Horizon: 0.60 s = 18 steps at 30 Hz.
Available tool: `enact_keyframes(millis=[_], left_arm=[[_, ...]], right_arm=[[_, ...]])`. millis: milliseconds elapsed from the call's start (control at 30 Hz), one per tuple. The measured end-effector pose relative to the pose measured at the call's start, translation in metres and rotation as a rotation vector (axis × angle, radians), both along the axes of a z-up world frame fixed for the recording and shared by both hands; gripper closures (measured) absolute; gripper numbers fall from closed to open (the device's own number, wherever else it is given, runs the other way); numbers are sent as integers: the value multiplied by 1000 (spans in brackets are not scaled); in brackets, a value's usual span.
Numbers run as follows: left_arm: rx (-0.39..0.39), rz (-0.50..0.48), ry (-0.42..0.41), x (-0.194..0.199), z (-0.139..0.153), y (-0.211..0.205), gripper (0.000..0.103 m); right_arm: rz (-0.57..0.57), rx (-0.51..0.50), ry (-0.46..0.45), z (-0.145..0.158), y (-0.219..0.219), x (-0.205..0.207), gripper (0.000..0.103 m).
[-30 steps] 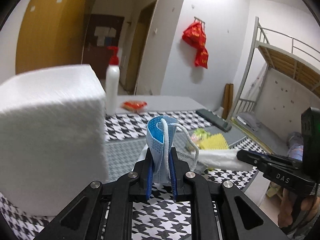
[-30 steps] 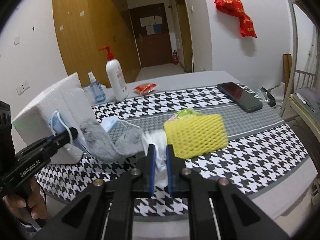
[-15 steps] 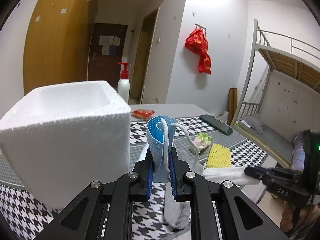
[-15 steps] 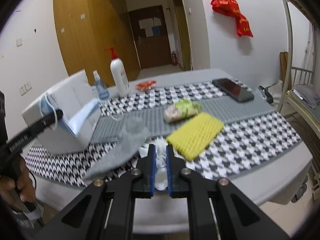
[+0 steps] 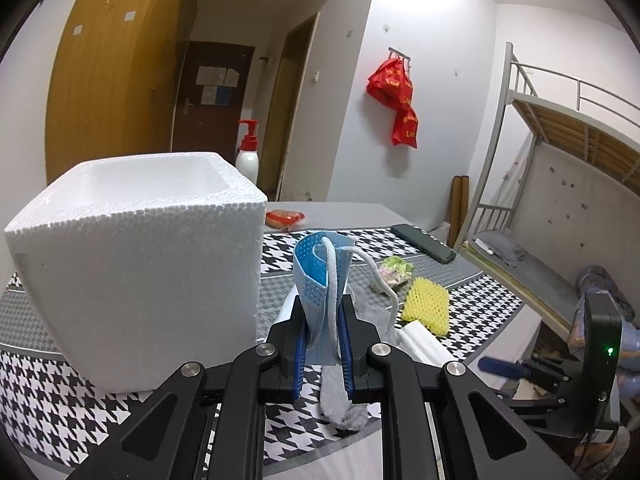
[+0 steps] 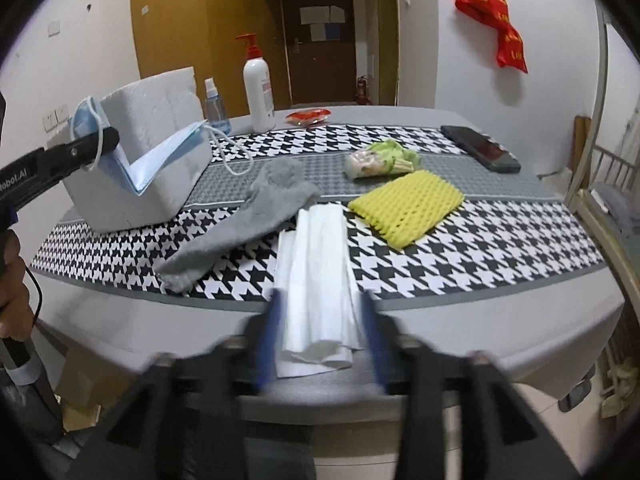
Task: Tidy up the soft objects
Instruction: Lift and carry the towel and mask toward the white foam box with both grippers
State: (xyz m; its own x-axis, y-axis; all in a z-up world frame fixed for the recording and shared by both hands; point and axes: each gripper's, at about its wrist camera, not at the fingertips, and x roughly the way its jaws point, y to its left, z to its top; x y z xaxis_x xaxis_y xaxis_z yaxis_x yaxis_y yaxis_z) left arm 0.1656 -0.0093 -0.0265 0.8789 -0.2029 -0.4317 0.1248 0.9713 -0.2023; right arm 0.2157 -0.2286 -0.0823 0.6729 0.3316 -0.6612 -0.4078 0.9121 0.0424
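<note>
Pinching the blue mask (image 5: pixel 320 280) in my left gripper (image 5: pixel 323 346), I risk its loose ear loop (image 5: pixel 378 276) snagging the foam box (image 5: pixel 136 248) rim. My right gripper (image 6: pixel 320 344) stands spread around the white tissue (image 6: pixel 316 276), gripping nothing.

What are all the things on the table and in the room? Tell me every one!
foam box: 1, white, left side of table
face mask: 1, blue, pinched in the left hand-held gripper beside the box
sock: 1, grey, lying on the tablecloth
tissue: 1, white, folded, at the table's near edge
foam net: 1, yellow, right of the tissue
snack bag: 1, green and pale, behind the net
phone: 1, black, far right
pump bottle: 1, white with red top, at the back
spray bottle: 1, clear blue, behind the box
red packet: 1, at the back
red bag: 1, hanging on the wall
bunk bed: 1, metal, right
left hand-held gripper: shut on the mask
right hand-held gripper: open around the tissue
</note>
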Motion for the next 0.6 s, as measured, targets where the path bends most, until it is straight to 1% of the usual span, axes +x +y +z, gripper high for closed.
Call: enact_keyframes(millis=[67,200,367,433,500,533,600], left_arm=[[-4,0,4,-2,-2,4,87],[-8,-2,9,-2,-2,5,87],[1,-3,3,-7,-2,6,87],[2,-4,6,-7,-2,6,87],[2,1,5,-8,-1,8,87],[2,4,3,-9,-1,8,87],[1,9,1,-10,0,9,87]], right_arm=[[16,3,-6,1,3,1,45],[21,-39,2,-6,12,10,45],[26,-75,36,-19,18,17,45],[29,-82,45,-22,19,17,48],[27,-93,54,-24,21,17,64],[20,-97,47,-24,20,16,74],[24,-89,46,-22,20,14,85]])
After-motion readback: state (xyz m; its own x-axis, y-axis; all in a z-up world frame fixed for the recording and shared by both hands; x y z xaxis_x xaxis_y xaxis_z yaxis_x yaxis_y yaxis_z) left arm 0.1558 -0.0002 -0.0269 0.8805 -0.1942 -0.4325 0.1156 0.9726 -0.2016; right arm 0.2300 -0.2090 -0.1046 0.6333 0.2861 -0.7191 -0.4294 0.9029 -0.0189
